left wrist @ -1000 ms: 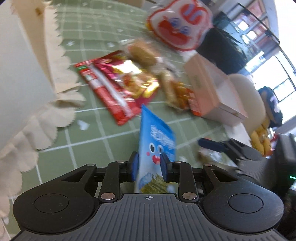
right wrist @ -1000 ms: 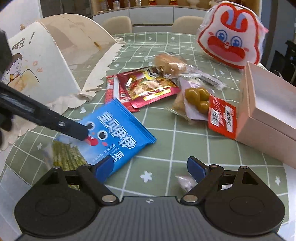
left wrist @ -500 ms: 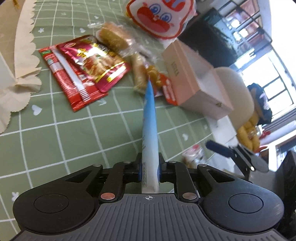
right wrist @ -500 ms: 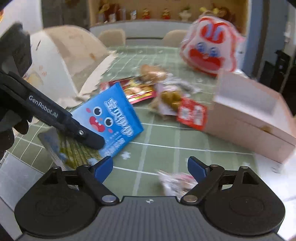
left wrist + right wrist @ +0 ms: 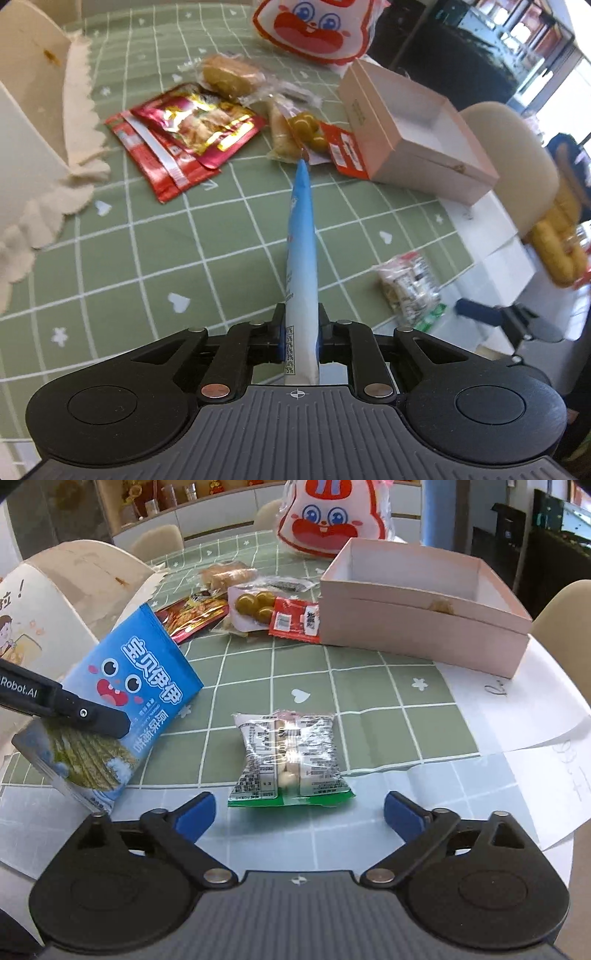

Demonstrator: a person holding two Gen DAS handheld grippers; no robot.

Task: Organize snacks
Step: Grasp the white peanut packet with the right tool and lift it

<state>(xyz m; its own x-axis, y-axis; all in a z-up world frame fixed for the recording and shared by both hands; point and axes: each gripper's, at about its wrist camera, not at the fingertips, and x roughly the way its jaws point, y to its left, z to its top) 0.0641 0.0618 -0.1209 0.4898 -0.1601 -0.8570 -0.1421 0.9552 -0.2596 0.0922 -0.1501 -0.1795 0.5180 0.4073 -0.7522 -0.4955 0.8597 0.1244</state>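
My left gripper (image 5: 301, 328) is shut on a blue snack bag (image 5: 302, 240), seen edge-on and lifted off the green checked tablecloth (image 5: 147, 240). The right wrist view shows that blue snack bag (image 5: 125, 686) tilted in the air, one black finger (image 5: 92, 718) of the left gripper across it. My right gripper (image 5: 299, 812) is opening wide above a clear packet with a green edge (image 5: 291, 757) that lies flat just ahead of its blue pads, untouched. An open pink box (image 5: 424, 602) stands at the back right, its inside bare but for a small brown bit.
Red sachets (image 5: 184, 133), a wrapped bun (image 5: 229, 74) and a packet of green balls with a red label (image 5: 273, 609) lie left of the box. A rabbit-face bag (image 5: 332, 513) stands behind. A large beige scalloped box (image 5: 55, 602) stands at the left. White paper (image 5: 517, 716) covers the right edge.
The left gripper closed on the blue bag and lifted it, turning it edge-on and carrying it right. The right gripper swung right over the clear packet and its jaws spread wider.
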